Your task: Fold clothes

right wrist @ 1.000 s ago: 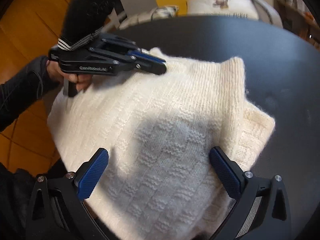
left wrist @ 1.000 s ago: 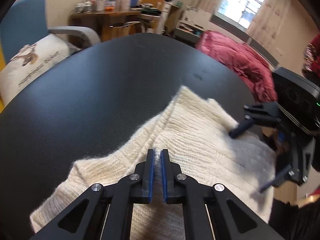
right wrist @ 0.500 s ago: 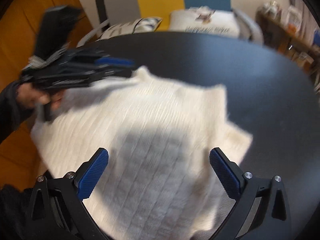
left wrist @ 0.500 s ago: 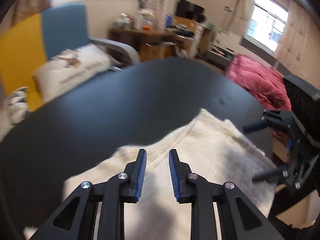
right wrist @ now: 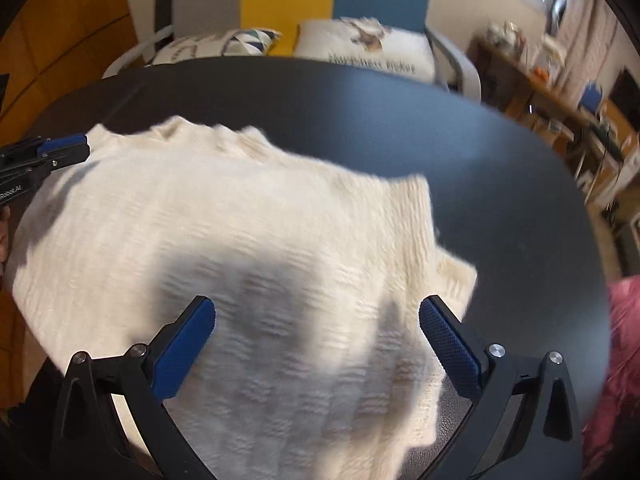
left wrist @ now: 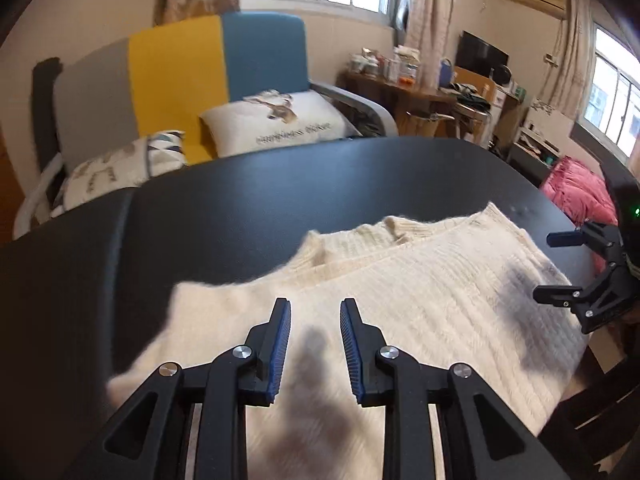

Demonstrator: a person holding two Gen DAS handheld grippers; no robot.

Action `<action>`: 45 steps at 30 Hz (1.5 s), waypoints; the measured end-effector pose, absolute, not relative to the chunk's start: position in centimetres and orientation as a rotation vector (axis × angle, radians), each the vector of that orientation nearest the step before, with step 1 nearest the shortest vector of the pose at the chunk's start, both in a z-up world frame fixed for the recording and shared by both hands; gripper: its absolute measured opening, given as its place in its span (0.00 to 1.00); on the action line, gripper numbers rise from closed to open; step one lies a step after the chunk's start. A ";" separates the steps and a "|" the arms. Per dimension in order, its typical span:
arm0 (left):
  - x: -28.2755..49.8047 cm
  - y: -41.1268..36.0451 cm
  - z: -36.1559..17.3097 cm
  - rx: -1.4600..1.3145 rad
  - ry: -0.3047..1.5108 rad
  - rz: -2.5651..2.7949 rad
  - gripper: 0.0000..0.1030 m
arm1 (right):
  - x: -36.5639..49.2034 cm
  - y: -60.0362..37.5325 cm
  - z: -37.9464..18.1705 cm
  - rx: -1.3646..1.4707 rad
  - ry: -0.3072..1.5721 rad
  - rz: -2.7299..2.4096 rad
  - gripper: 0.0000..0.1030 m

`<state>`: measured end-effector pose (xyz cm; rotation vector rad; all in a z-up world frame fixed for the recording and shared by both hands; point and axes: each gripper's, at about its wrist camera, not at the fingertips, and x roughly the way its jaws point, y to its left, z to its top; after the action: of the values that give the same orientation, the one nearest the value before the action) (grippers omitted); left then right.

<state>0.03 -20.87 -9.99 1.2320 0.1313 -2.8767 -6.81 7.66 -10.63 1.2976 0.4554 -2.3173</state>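
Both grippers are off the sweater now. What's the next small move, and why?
Probably bring the left gripper down onto the cream sweater's near-left edge for the next fold. Its jaws have just been opening with nothing between them, the right gripper hangs wide open above the knit, and the sweater lies folded once on the black table, an under layer sticking out on its far side.

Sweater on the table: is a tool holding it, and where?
No. The cream sweater lies loose on the black table. The left tool has just been opening, nothing between; the right tool is open above it.
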 end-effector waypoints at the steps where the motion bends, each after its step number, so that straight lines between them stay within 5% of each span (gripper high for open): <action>1: 0.8 -21.1 -9.9 1.224 0.133 -2.872 0.25 | -6.5 7.0 -10.2 1.281 0.472 -2.315 1.00; 9: 5.0 -24.0 -13.5 1.254 0.208 -2.752 0.27 | -3.5 2.0 -8.9 1.206 0.549 -2.290 1.00; 14: 8.9 -26.7 -11.5 1.110 0.366 -2.743 0.27 | -3.6 -0.1 -12.9 1.309 0.484 -2.235 1.00; 20: 13.5 -30.1 -11.0 1.045 0.432 -2.755 0.28 | -2.6 0.7 -10.1 1.183 0.349 -2.256 1.00; 32: 8.5 -30.5 -13.9 1.260 0.536 -2.804 0.28 | -2.3 1.4 -12.6 1.254 0.276 -2.261 1.00; 34: 8.0 -30.4 -14.1 1.303 0.609 -2.831 0.24 | -2.4 1.4 -12.5 1.258 0.270 -2.262 1.00; 36: 7.9 -30.7 -14.0 1.323 0.747 -2.850 0.05 | -2.5 1.5 -12.4 1.260 0.243 -2.261 1.00; 39: 9.9 -31.8 -12.7 1.201 0.966 -2.843 0.05 | -2.6 1.4 -12.6 1.260 0.250 -2.259 1.00; 44: 10.8 -32.5 -15.3 1.331 0.895 -2.642 0.11 | -2.5 0.9 -13.4 1.230 0.330 -2.264 1.00; 45: 11.0 -32.8 -15.4 1.302 0.966 -2.660 0.19 | -2.5 0.8 -13.5 1.228 0.339 -2.266 1.00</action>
<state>11.01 -32.76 -15.37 1.3019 0.9657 -2.6604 -2.49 0.80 -13.49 1.2281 0.3393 -2.2656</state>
